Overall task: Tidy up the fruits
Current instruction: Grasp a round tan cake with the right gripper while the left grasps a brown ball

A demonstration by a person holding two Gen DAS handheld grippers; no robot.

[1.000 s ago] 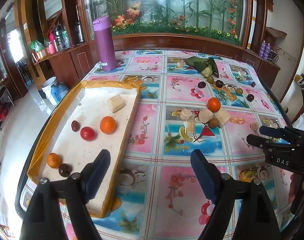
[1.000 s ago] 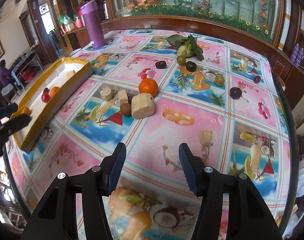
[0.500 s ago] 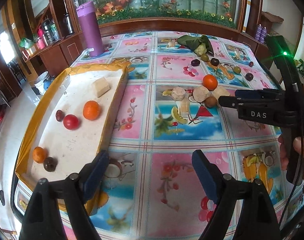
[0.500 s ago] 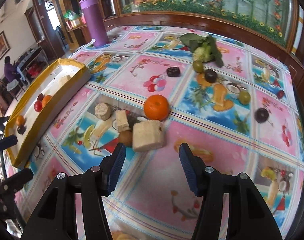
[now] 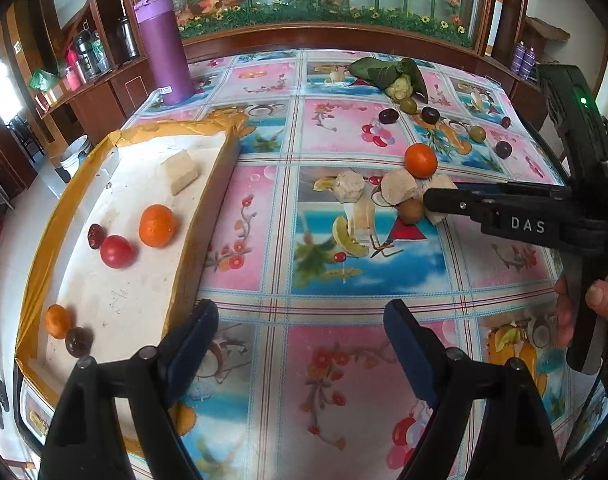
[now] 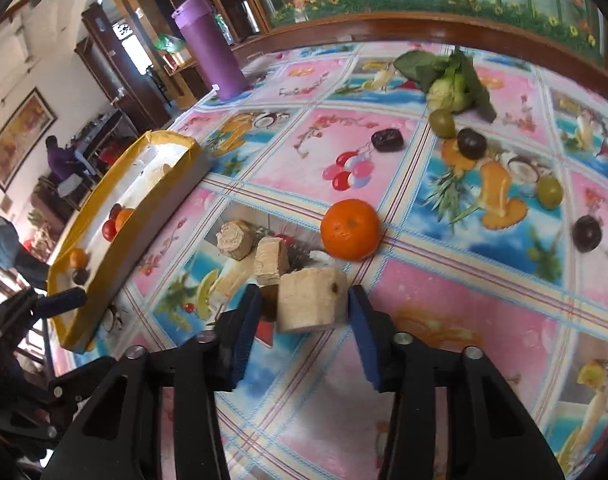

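Note:
My right gripper (image 6: pixel 304 312) is low over the table and its jaws are closing. A tan block (image 6: pixel 309 300) and a small brown fruit (image 6: pixel 268 304) sit between the pads, which are nearly touching them. An orange (image 6: pixel 351 229) and two more tan chunks (image 6: pixel 234 240) lie just beyond. In the left wrist view the right gripper (image 5: pixel 427 200) reaches in from the right beside the brown fruit (image 5: pixel 411 211). My left gripper (image 5: pixel 300 320) is open and holds nothing, hovering by the near corner of the yellow-rimmed tray (image 5: pixel 44 240). The tray holds an orange (image 5: pixel 156 226), a tomato (image 5: pixel 115 251) and other small fruits.
A purple flask (image 5: pixel 164 48) stands at the table's far left. A leafy vegetable (image 6: pixel 451 84), dark plums (image 6: pixel 471 144) and green fruits (image 6: pixel 549 192) are scattered at the far right. A hand (image 5: pixel 599 292) grips the right tool. People are in the room at the left.
The right gripper moved forward and down to the tan block, and its jaws narrowed around it. The left gripper sank a little beside the tray and stayed open.

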